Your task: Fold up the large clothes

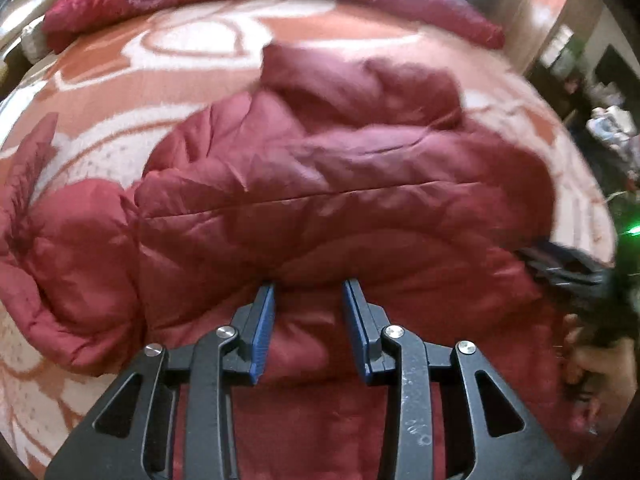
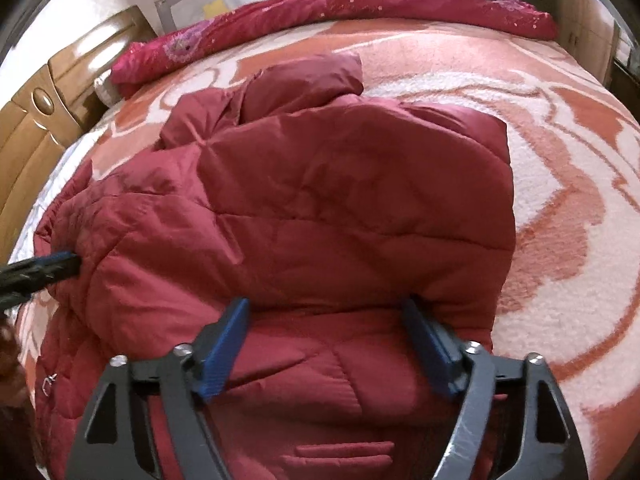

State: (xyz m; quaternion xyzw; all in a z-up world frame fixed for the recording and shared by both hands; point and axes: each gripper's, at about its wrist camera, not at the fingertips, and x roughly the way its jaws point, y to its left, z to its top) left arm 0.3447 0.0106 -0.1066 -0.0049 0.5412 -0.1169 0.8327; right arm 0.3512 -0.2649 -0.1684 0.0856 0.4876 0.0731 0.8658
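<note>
Patterned bed (image 2: pixel 560 168) under red jacket (image 2: pixel 340 200)

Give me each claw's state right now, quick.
Left claw: open, narrow gap, tips at a fold of the red puffer jacket, not clamped.
Right claw: open wide over the jacket, holding nothing.

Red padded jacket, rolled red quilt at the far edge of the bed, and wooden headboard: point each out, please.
Red padded jacket (image 2: pixel 340 200): right wrist view, middle of its folded-over quilted panel.
Rolled red quilt (image 2: pixel 360 10): right wrist view, middle of the roll.
Wooden headboard (image 2: pixel 44 120): right wrist view, glossy panel at left.
</note>
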